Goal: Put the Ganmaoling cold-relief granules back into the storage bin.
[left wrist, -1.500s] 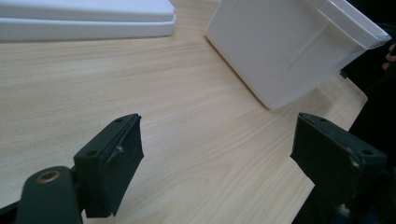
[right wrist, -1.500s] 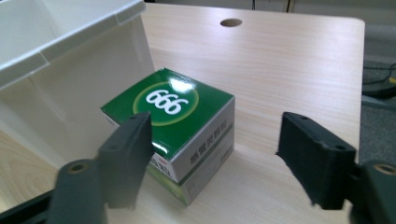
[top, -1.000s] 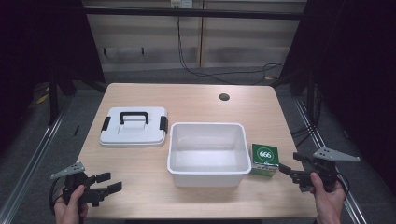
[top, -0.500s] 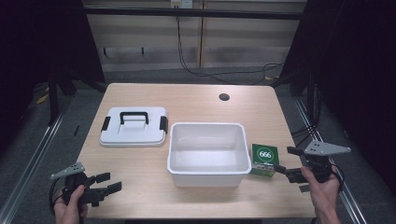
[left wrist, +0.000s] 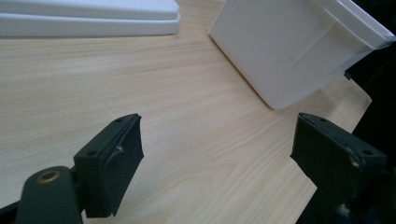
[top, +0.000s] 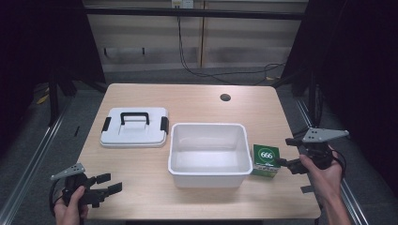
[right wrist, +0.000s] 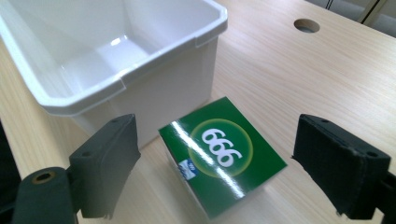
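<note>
Right gripper is closing in with fingers spread wide and empty around the green box just right of the white bin; square up, straddle both sides, then squeeze; left gripper is idling wide open, empty.

**Camera placement**

High view: fixed above the near edge, facing forward and down over the whole surface. Both gripper views sit low and close, looking along their jaws. All three share the white bin.
</note>
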The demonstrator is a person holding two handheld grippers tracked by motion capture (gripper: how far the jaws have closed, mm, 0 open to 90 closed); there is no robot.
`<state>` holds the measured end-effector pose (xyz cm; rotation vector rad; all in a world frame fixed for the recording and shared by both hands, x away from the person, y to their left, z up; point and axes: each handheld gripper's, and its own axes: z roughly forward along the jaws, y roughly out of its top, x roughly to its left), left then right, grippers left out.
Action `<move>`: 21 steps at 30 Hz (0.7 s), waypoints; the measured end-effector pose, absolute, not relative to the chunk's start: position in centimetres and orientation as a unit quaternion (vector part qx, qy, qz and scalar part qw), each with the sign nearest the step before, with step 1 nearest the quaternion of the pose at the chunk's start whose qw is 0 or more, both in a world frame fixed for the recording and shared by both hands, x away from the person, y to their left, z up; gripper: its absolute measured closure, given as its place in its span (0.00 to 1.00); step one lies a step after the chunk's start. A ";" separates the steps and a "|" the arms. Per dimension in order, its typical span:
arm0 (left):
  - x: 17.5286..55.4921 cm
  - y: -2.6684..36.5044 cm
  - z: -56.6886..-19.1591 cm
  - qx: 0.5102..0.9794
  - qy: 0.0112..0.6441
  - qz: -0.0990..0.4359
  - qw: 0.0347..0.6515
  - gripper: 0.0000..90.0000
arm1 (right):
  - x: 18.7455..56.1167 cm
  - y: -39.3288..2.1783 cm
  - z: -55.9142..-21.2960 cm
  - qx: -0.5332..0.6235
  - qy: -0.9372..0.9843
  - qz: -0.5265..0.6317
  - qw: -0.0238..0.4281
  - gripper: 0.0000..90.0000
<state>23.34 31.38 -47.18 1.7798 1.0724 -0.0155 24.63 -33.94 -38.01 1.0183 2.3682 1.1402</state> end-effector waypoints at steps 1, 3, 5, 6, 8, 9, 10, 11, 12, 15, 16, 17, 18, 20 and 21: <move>23.3 31.4 -47.2 0.738 0.445 -0.007 0.507 0.18 | 24.9 -33.7 -37.8 0.349 0.839 0.385 0.159 0.14; 23.3 31.4 -47.2 0.738 0.444 -0.006 0.508 0.18 | 25.2 -33.4 -37.6 0.338 0.848 0.374 0.162 0.14; 23.3 31.4 -47.2 0.738 0.444 -0.005 0.507 0.18 | 25.7 -33.1 -37.4 0.333 0.859 0.357 0.154 0.14; 23.3 31.4 -47.2 0.738 0.444 -0.005 0.507 0.18 | 25.7 -33.1 -37.4 0.333 0.859 0.357 0.154 0.14; 23.3 31.4 -47.2 0.738 0.444 -0.008 0.507 0.18 | 26.3 -33.0 -37.4 0.332 0.868 0.341 0.139 0.14; 23.3 31.3 -47.2 0.737 0.445 -0.005 0.509 0.18 | 26.9 -32.9 -37.4 0.332 0.875 0.326 0.136 0.14; 23.3 31.3 -47.2 0.736 0.446 -0.006 0.510 0.18 | 26.9 -32.9 -37.4 0.332 0.875 0.326 0.136 0.14; 23.3 31.4 -47.1 0.735 0.448 -0.005 0.509 0.18 | 27.4 -32.7 -37.2 0.322 0.883 0.312 0.135 0.14; 23.3 31.4 -47.1 0.735 0.448 -0.005 0.509 0.18 | 27.4 -32.7 -37.2 0.322 0.883 0.312 0.135 0.14; 23.2 31.5 -47.1 0.733 0.446 0.000 0.513 0.18 | 28.3 -32.1 -36.9 0.306 0.900 0.285 0.122 0.14; 23.2 31.5 -47.1 0.733 0.446 0.000 0.513 0.18 | 28.3 -32.1 -36.9 0.306 0.900 0.285 0.122 0.14; 23.2 31.5 -47.1 0.734 0.446 -0.001 0.512 0.18 | 28.8 -32.0 -36.8 0.305 0.907 0.267 0.115 0.14; 23.2 31.5 -47.1 0.734 0.446 -0.001 0.512 0.18 | 28.8 -32.0 -36.8 0.305 0.907 0.267 0.115 0.14; 23.2 31.4 -47.1 0.733 0.447 -0.003 0.512 0.18 | 29.2 -31.9 -36.8 0.299 0.913 0.253 0.111 0.13; 23.2 31.4 -47.1 0.732 0.449 -0.004 0.512 0.18 | 29.6 -31.7 -36.6 0.289 0.921 0.241 0.097 0.13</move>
